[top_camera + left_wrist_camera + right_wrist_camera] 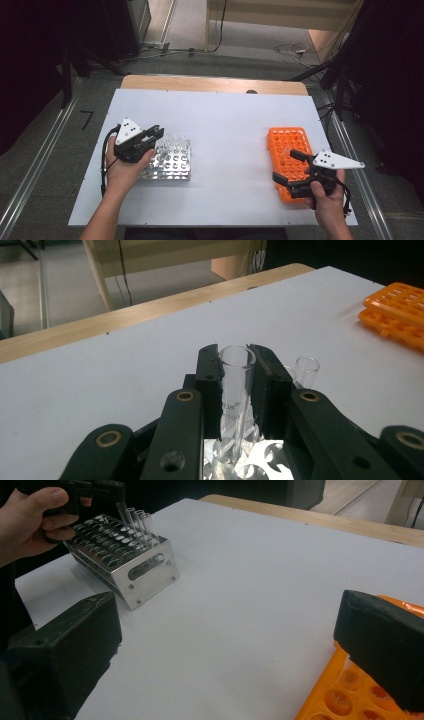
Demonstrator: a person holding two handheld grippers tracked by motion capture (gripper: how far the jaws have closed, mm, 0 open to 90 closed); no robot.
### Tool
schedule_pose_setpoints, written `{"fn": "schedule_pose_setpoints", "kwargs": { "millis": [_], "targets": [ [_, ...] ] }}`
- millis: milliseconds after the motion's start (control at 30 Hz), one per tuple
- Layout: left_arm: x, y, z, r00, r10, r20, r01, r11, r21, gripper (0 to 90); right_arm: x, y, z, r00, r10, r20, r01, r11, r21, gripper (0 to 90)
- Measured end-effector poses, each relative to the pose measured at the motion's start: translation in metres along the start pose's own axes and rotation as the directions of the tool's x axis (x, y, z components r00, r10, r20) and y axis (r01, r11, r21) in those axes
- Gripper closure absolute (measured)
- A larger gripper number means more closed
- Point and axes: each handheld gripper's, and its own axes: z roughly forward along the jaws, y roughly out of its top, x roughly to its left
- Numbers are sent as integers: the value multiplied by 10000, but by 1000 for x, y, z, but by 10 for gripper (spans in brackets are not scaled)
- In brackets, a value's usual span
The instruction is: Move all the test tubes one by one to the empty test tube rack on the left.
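Observation:
A shiny metal tube rack (170, 161) (129, 565) stands on the left of the white table, with clear glass test tubes (176, 142) (140, 520) upright along its far side. My left gripper (156, 133) (239, 367) is over the rack, shut on one clear test tube (236, 390) whose lower end sits in a rack hole. Another tube (306, 371) stands just right of it. An orange plastic rack (289, 159) (365, 690) lies on the right. My right gripper (286, 165) (225, 650) hovers open over the orange rack's near end, with nothing between its jaws.
The white table top (230, 125) has a wooden strip (215, 84) along its far edge. Beyond it lie grey floor and cables (292, 49). Dark equipment stands at both sides. The orange rack (397, 310) shows at the far right of the left gripper view.

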Motion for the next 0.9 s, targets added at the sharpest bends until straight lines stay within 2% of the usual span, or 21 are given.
{"fn": "schedule_pose_setpoints", "kwargs": {
  "millis": [233, 600, 800, 900],
  "targets": [
    [-5, -4, 4, 9997, 225, -119, -222, 9994, 266, 760, 0, 0, 0, 10000, 23, -47, -23, 10000, -29, 0],
    [-4, -6, 4, 9999, -129, -91, 132, 9991, 406, 754, -1, 0, -1, 10000, 30, -27, -30, 10000, -35, 0],
    [-5, -5, 3, 9998, -209, -27, 211, 9985, 497, 744, -1, 0, -1, 10000, 25, -1, -25, 10000, -61, 0],
    [-6, -5, 3, 9999, -127, -77, 131, 9987, 496, 743, -1, 0, -2, 10000, 27, 3, -27, 10000, -76, 0]
  ]
}}
